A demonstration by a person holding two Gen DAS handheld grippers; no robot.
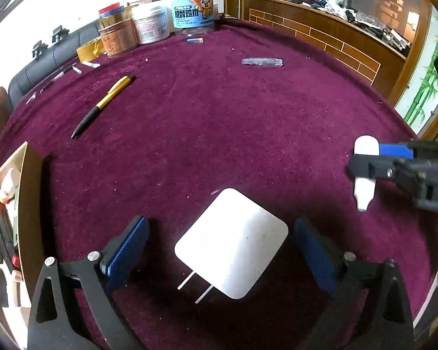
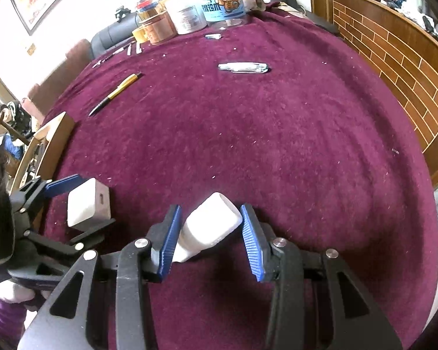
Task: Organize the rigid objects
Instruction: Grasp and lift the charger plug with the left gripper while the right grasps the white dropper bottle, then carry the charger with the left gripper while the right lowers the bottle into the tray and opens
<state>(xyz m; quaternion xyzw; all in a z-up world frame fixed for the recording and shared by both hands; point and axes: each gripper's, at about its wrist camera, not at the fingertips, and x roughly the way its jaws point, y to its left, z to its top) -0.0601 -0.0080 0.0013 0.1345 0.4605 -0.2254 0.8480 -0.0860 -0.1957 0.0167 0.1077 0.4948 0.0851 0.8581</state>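
Note:
A flat white charger (image 1: 233, 242) with two metal prongs lies on the purple cloth (image 1: 219, 131). My left gripper (image 1: 220, 222) straddles it, open wide, and neither blue pad touches it. The right wrist view shows this charger (image 2: 86, 207) at the left, between the left gripper's fingers (image 2: 64, 185). My right gripper (image 2: 210, 207) is shut on a small white plug adapter (image 2: 210, 227), holding it above the cloth. In the left wrist view the right gripper (image 1: 356, 157) comes in from the right edge with the adapter (image 1: 365, 186) clamped upright.
A cardboard box (image 1: 22, 175) with several items inside stands at the left table edge. A yellow and black pen (image 1: 105, 105) and a clear plastic tube (image 1: 262, 62) lie further back. Jars and tape rolls (image 1: 192, 5) crowd the far edge. A wooden counter (image 1: 335, 38) runs along the right.

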